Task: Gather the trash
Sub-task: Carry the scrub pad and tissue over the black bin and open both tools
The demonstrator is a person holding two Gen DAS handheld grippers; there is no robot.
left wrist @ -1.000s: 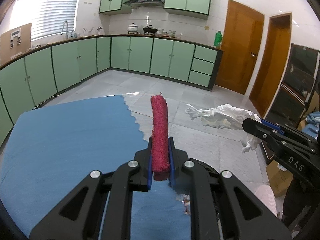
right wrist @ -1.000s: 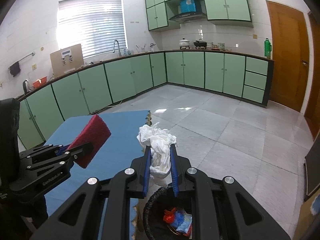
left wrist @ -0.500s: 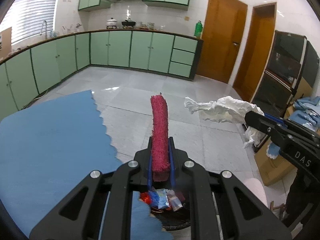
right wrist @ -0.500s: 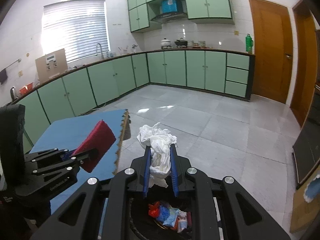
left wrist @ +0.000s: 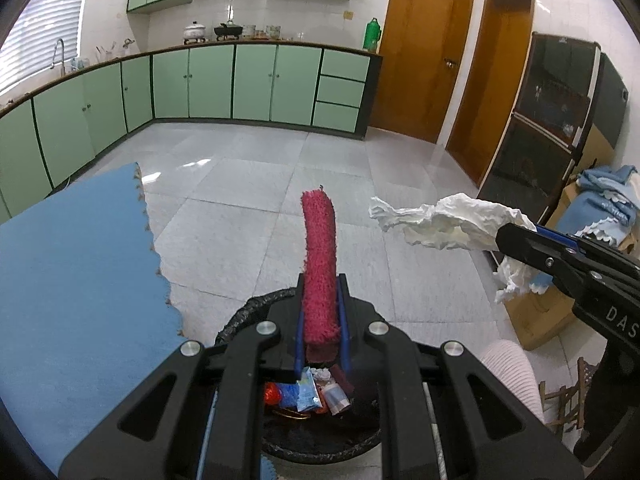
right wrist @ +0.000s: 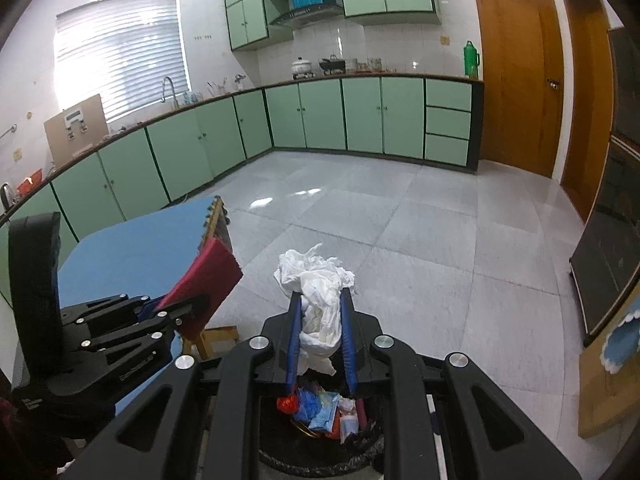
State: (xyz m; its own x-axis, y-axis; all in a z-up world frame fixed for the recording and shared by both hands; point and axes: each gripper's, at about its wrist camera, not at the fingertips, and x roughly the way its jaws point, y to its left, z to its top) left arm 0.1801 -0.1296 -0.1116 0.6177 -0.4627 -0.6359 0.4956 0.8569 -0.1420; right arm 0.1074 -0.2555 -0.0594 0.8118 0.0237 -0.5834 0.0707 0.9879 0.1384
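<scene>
My left gripper (left wrist: pixel 319 292) is shut on a red scouring pad (left wrist: pixel 319 256), held upright above a black-lined trash bin (left wrist: pixel 256 310) that holds coloured wrappers (left wrist: pixel 308 394). My right gripper (right wrist: pixel 319 300) is shut on a crumpled white tissue (right wrist: pixel 316 280), also above the bin (right wrist: pixel 360 460) and its wrappers (right wrist: pixel 324 408). The left wrist view shows the tissue (left wrist: pixel 444 220) in the right gripper (left wrist: pixel 516 236). The right wrist view shows the red pad (right wrist: pixel 208 284) in the left gripper (right wrist: pixel 188 304).
A table with a blue cloth (left wrist: pixel 76 280) stands left of the bin. A cardboard box (left wrist: pixel 536 320) and a pink ribbed thing (left wrist: pixel 508 372) sit on the floor to the right. Green cabinets (left wrist: pixel 256 80) line the far walls across a tiled floor (right wrist: pixel 400 240).
Both grippers have moved right, off the blue table and over the trash bin, still holding the pad and the tissue. The bin's contents now show below the fingers.
</scene>
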